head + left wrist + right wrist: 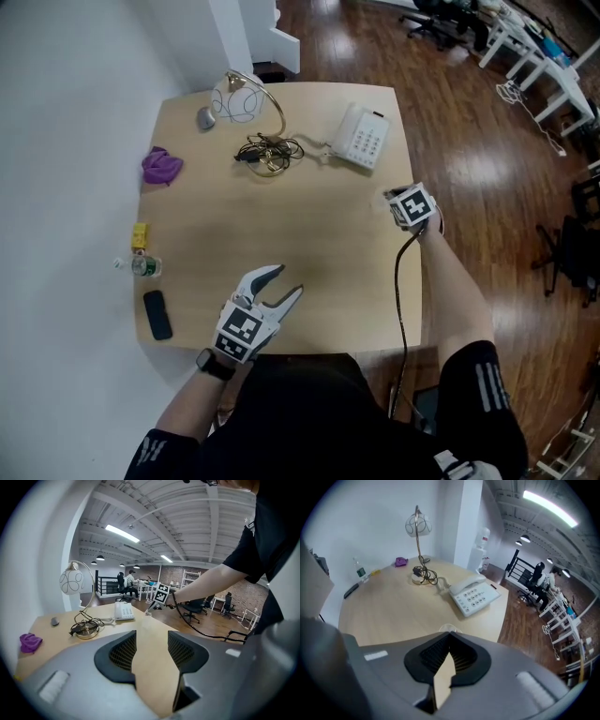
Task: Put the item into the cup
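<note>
My left gripper (pixel 289 280) hovers open over the near middle of the wooden table (pixel 319 253), and only bare tabletop shows between its fingers (pixel 151 644). My right gripper (pixel 396 200) is at the table's right edge, near the white phone (pixel 361 136), pointing steeply down. Its jaws are shut (pixel 449 641). A faint clear round rim (pixel 447 629), perhaps a cup, shows just past its tips; I cannot tell whether it is gripped. A small yellow item (pixel 139 234) and a little clear bottle (pixel 142 266) lie at the left edge.
A lamp (pixel 239 98) with tangled cables (pixel 267 152) stands at the back, beside a grey mouse (pixel 205 118). A purple cloth (pixel 160 166) and a black remote (pixel 157 314) lie at the left edge. A white wall runs along the left; wooden floor lies to the right.
</note>
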`<state>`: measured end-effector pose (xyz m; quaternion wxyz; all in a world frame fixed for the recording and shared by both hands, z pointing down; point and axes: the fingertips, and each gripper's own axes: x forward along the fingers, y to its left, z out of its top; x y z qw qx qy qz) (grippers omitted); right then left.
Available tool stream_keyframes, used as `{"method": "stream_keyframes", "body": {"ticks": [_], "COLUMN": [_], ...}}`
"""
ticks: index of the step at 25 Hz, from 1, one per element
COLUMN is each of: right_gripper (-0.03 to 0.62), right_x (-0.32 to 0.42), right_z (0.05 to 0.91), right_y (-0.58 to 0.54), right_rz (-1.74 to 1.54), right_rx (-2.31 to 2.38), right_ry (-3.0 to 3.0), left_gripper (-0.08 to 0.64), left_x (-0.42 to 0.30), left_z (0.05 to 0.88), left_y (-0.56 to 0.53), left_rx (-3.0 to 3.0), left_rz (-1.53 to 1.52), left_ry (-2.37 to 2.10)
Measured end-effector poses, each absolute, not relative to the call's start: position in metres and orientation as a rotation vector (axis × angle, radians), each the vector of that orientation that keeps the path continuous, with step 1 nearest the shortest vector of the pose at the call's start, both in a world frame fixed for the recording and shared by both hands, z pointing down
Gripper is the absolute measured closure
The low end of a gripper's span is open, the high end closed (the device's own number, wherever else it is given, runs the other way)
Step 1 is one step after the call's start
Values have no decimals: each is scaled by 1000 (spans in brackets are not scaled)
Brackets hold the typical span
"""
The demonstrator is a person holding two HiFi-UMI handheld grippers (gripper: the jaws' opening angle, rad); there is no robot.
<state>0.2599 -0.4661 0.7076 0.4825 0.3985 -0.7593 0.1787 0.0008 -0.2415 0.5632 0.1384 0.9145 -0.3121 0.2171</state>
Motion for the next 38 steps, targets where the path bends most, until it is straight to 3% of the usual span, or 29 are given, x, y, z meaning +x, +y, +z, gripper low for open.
{"method": "stream_keyframes", "body": {"ticks": [14, 20, 31, 38], "right_gripper": [580, 518, 492, 518], "right_x": [252, 247, 224, 147], "right_z": [780, 771, 631, 538], "right_y": [-481, -483, -461, -369], "right_rz": [461, 483, 403, 469], "right_rx": [725, 738, 895, 1012], "right_ry": [-1684, -1728, -2091, -2481], "left_gripper": [354, 354, 354, 354], "left_x": [-3, -5, -11, -34], "left_z": [585, 583, 559, 535], "left_y": [-236, -239, -237, -225], "left_rx": [2574, 2576, 2644, 2695], "left_rz": [707, 697, 656, 611], "left_ry": [-920, -932, -933, -943]}}
